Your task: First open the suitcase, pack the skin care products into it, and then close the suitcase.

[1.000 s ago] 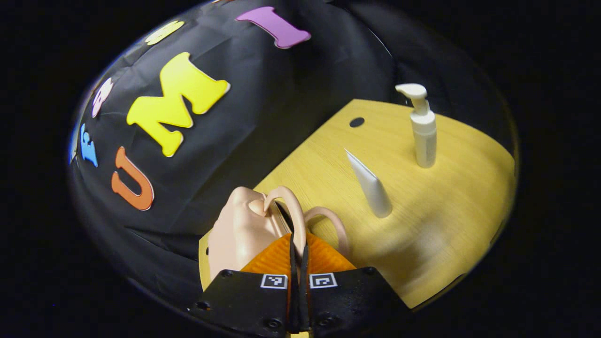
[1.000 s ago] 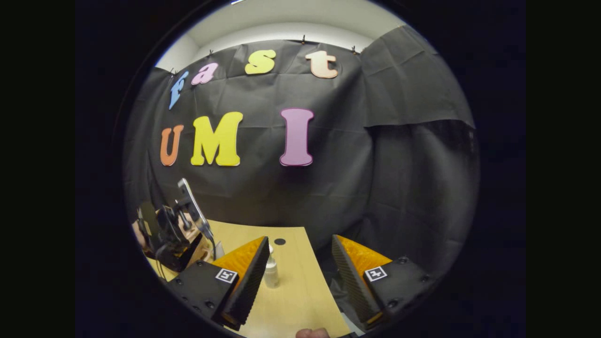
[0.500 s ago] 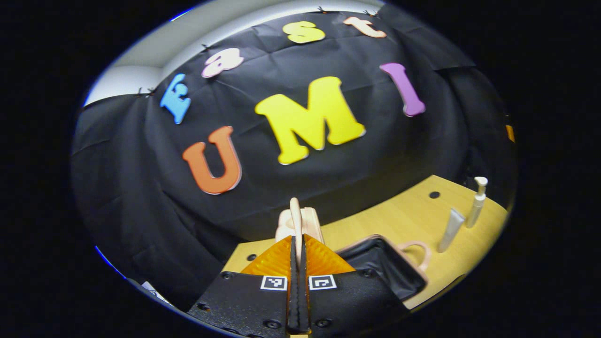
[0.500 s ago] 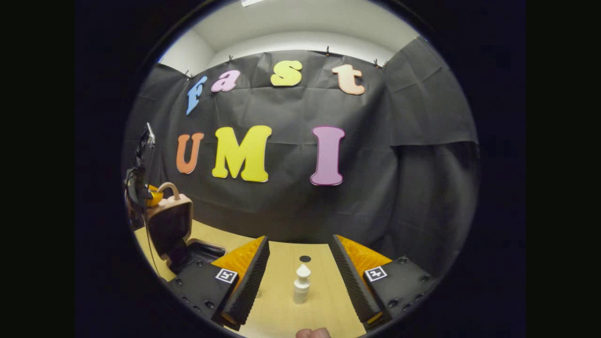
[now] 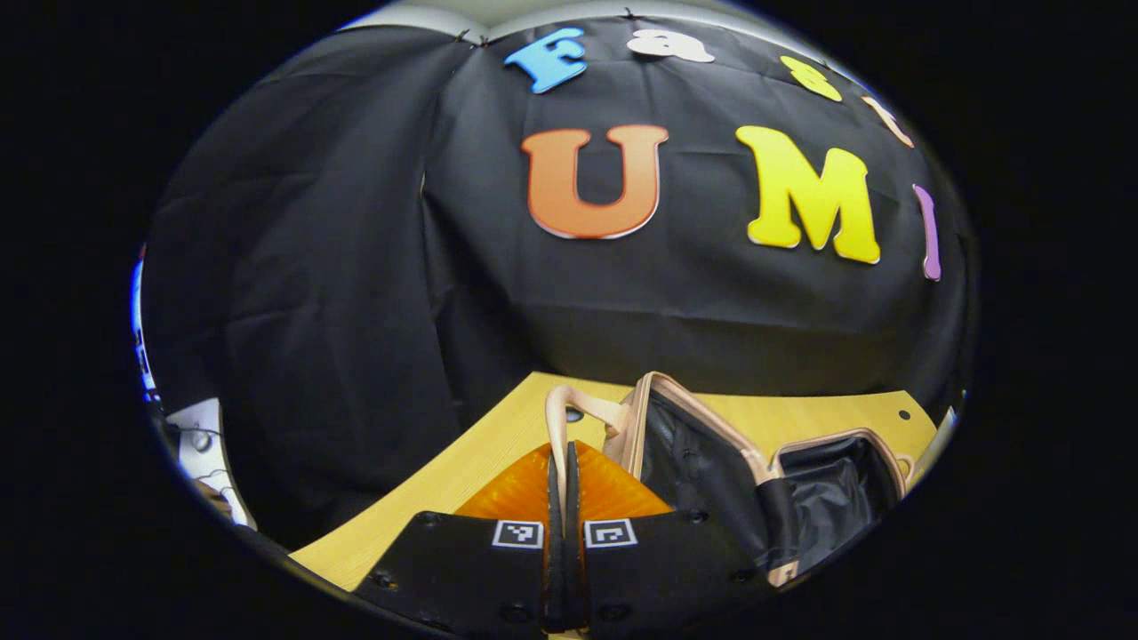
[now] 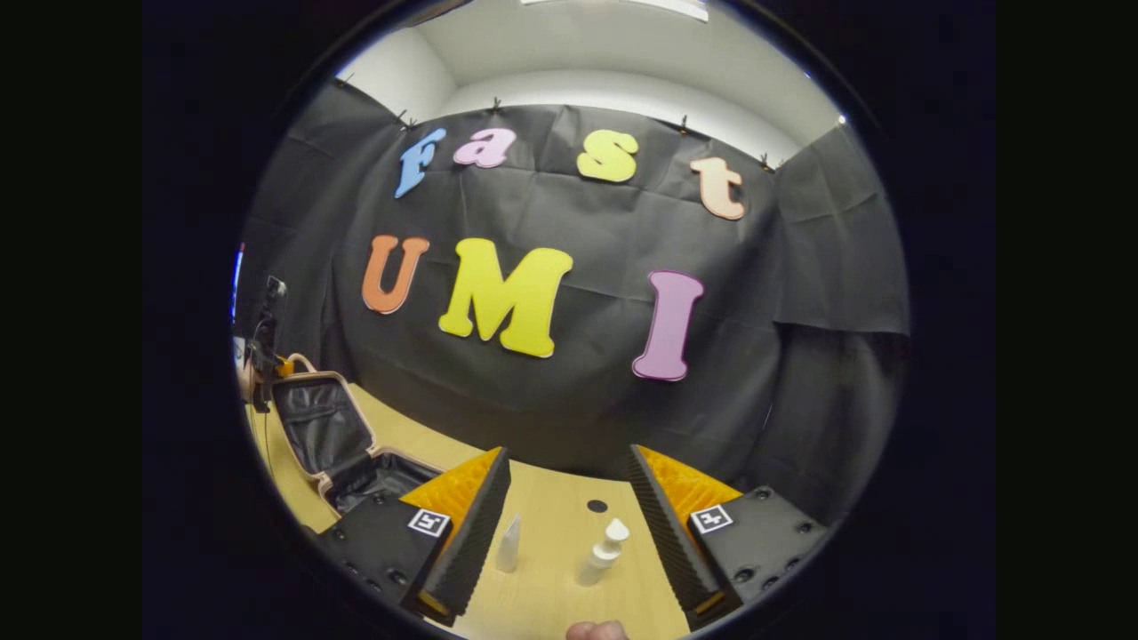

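Observation:
A small beige suitcase (image 5: 800, 480) with black lining lies open on the wooden table; its lid (image 6: 322, 425) is tilted back. My left gripper (image 5: 563, 462) is shut on the lid's beige handle (image 5: 569, 418), holding the lid up. In the right gripper view that gripper (image 6: 262, 356) is at the lid's far left. My right gripper (image 6: 569, 498) stands open above the table with nothing between its fingers. Ahead of it stand a white tube (image 6: 508, 544) and a white pump bottle (image 6: 602, 553), both upright.
The wooden table (image 6: 551, 516) has a dark cable hole (image 6: 597, 506) behind the bottle. The black cloth wall rises just behind the table. A fingertip (image 6: 594, 631) shows at the bottom of the right gripper view.
The left gripper has swung the lid by its handle farther up and back, so the suitcase stands wide open. The right gripper view has tilted and now takes in both tube and bottle.

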A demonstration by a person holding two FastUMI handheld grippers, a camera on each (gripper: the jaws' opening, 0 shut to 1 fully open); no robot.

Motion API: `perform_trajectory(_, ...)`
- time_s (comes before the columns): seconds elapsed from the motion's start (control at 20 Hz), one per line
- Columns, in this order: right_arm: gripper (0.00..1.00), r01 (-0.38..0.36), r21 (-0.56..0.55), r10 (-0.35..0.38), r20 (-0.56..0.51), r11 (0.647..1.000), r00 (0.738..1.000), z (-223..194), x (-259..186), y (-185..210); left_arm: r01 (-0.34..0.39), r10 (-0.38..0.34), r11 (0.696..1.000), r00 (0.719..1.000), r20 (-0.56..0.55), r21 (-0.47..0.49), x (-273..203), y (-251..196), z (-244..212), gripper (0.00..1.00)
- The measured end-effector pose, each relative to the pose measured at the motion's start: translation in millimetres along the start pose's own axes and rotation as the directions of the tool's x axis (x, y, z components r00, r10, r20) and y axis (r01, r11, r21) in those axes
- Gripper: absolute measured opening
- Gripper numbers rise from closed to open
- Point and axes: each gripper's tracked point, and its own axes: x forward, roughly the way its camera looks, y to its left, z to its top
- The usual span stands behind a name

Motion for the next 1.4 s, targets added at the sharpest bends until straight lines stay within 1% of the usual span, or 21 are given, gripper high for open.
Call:
perform_trajectory(0.1, 0.79, -0.005, -0.013, 0.005, -0.016, 1.000, 1.000, -2.3, -0.9, 9.2, 0.014, -0.019, 0.995, 0.999, -0.045, -0.102, 21.9, 16.3, -31.6, 0.03)
perform_trajectory(0.2, 0.80, -0.009, -0.031, 0.008, -0.040, 0.999, 0.999, -8.0, 0.3, 15.6, 0.020, -0.041, 0.981, 0.993, -0.107, -0.192, 35.0, 29.7, -66.5, 0.03)
perform_trajectory(0.3, 0.80, -0.011, -0.040, 0.009, -0.058, 0.999, 0.998, -11.3, 2.5, 19.4, 0.016, -0.058, 0.971, 0.984, -0.171, -0.237, 43.7, 32.6, -97.0, 0.04)
perform_trajectory(0.35, 0.80, -0.011, -0.041, 0.008, -0.059, 0.999, 0.998, -11.7, 4.7, 20.7, 0.018, -0.067, 0.970, 0.978, -0.195, -0.243, 44.7, 32.6, -107.8, 0.05)
perform_trajectory(0.4, 0.80, -0.012, -0.039, 0.009, -0.066, 0.999, 0.998, -12.8, 6.8, 22.1, 0.016, -0.071, 0.971, 0.973, -0.221, -0.239, 45.3, 34.9, -116.8, 0.07)
perform_trajectory(0.45, 0.80, -0.018, -0.033, 0.015, -0.073, 0.999, 0.997, -16.0, 8.8, 24.1, 0.014, -0.065, 0.972, 0.976, -0.208, -0.236, 46.1, 37.6, -114.2, 0.09)
perform_trajectory(0.55, 0.80, -0.035, -0.010, 0.034, -0.087, 0.999, 0.996, -22.2, 10.0, 27.3, -0.028, -0.014, 0.984, 0.973, -0.231, -0.175, 41.0, 48.5, -116.4, 0.22)
perform_trajectory(0.6, 0.80, -0.030, -0.004, 0.030, -0.092, 1.000, 0.995, -24.5, 11.2, 25.7, -0.049, 0.015, 0.989, 0.972, -0.235, -0.139, 36.8, 53.2, -113.9, 0.21)
perform_trajectory(0.65, 0.80, -0.031, 0.007, 0.032, -0.091, 0.999, 0.995, -26.2, 11.7, 23.4, -0.056, 0.029, 0.992, 0.973, -0.227, -0.110, 29.6, 54.7, -106.1, 0.58)
perform_trajectory(0.75, 0.80, -0.028, 0.037, 0.031, -0.087, 0.999, 0.996, -28.8, 13.1, 18.9, -0.051, 0.041, 0.997, 0.986, -0.164, -0.058, 12.9, 43.7, -72.0, 0.86)
perform_trajectory(0.8, 0.80, -0.025, 0.052, 0.030, -0.083, 0.998, 0.996, -29.7, 14.3, 16.0, -0.048, 0.045, 0.998, 0.993, -0.110, -0.027, -3.9, 32.3, -50.4, 1.00)
perform_trajectory(0.95, 0.80, -0.027, 0.097, 0.034, -0.072, 0.995, 0.997, -34.9, 18.6, 4.8, -0.029, 0.028, 0.999, 0.999, 0.024, 0.035, -52.7, -26.8, 4.7, 0.98)
perform_trajectory(1.1, 0.80, -0.022, 0.120, 0.028, -0.048, 0.992, 0.998, -36.3, 19.2, -16.3, 0.013, -0.019, 0.998, 0.995, 0.100, 0.058, -102.1, -104.6, 33.7, 0.98)
perform_trajectory(1.2, 0.80, -0.012, 0.137, 0.017, -0.038, 0.990, 0.999, -41.1, 18.1, -35.6, 0.048, -0.052, 0.998, 0.991, 0.120, 0.038, -129.0, -160.0, 35.3, 0.98)
perform_trajectory(1.3, 0.80, 0.010, 0.148, -0.004, -0.041, 0.989, 0.999, -48.5, 15.4, -59.7, 0.114, -0.117, 0.993, 0.985, 0.128, 0.035, -154.9, -221.0, 29.7, 0.98)
perform_trajectory(1.4, 0.79, 0.030, 0.147, -0.022, -0.053, 0.989, 0.998, -60.9, 12.5, -83.7, 0.179, -0.187, 0.982, 0.974, 0.130, 0.067, -177.5, -276.2, 23.8, 0.98)
